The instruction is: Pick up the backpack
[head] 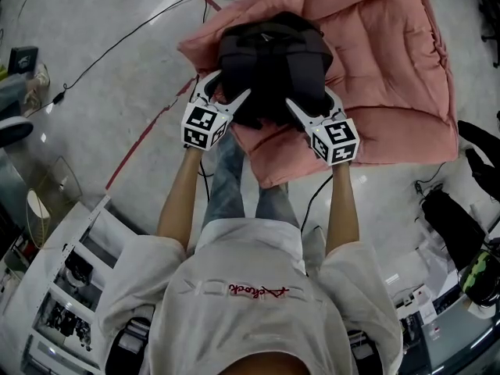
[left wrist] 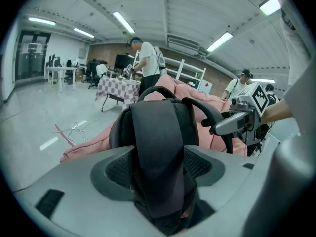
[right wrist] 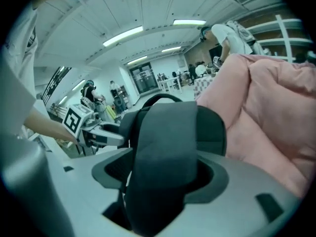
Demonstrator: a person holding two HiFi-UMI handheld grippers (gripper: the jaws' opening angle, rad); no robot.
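Head view: backpack lies on pink cushion on the floor, not yet lifted. Left hand-held gripper and right hand-held gripper sit at its near edge.

Left gripper view: jaws spread wide, shoulder strap between them, unpinched.

Right gripper view: likewise wide apart around the other strap. Only these two views show the straps between the jaws.

Left to do, by my reading: close, lift.

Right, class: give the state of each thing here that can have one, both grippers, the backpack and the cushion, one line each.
left gripper: open, a shoulder strap between its jaws, unclamped.
right gripper: open, the other shoulder strap between its jaws.
backpack: lying on the pink cushion, not yet lifted.
pink cushion: on the floor, bearing the backpack.
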